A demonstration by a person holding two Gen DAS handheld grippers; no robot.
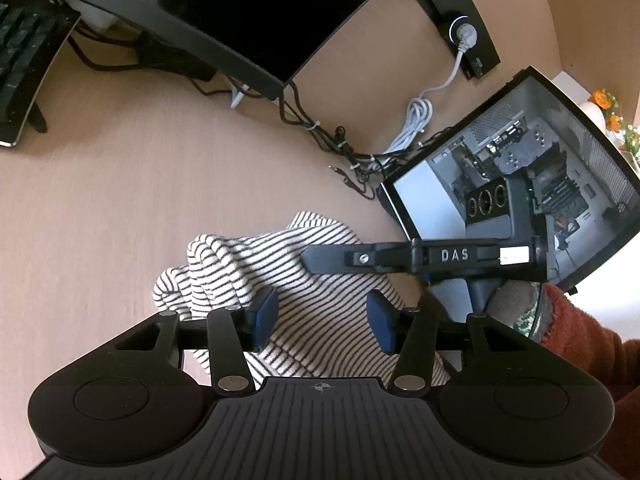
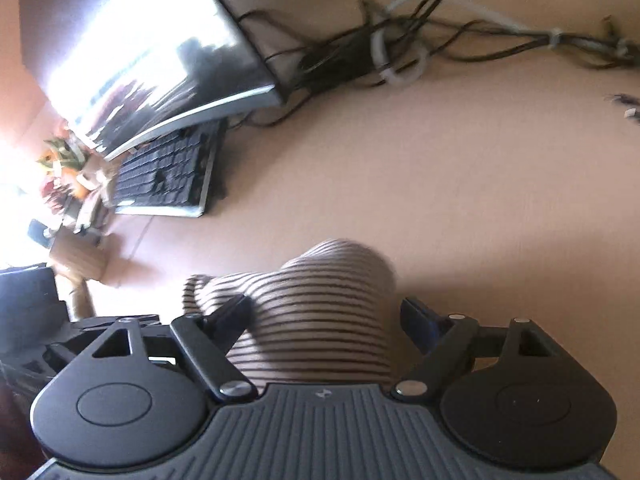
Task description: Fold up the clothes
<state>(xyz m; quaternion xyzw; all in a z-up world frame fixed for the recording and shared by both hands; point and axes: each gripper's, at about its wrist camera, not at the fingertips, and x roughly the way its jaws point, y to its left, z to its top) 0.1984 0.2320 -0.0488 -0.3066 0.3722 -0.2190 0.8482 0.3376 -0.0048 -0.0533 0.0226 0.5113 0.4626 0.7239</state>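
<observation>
Soft, light cream-and-black striped knit garment (image 1: 304, 280) is bunching on the desk; both grippers, left (image 1: 322, 316) and right (image 2: 324, 320), are straddling it half-open, gripping nothing. Best pinching a hem edge.

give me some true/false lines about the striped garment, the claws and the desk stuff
1. The striped garment lies bunched on the desk. True.
2. The left claw is clamped shut on the cloth. False: its blue pads stand apart over it.
3. The computer case has a see-through side. True.
4. The keyboard is white. False: it has dark keys.
5. The right claw is open, straddling the cloth. True.
</observation>
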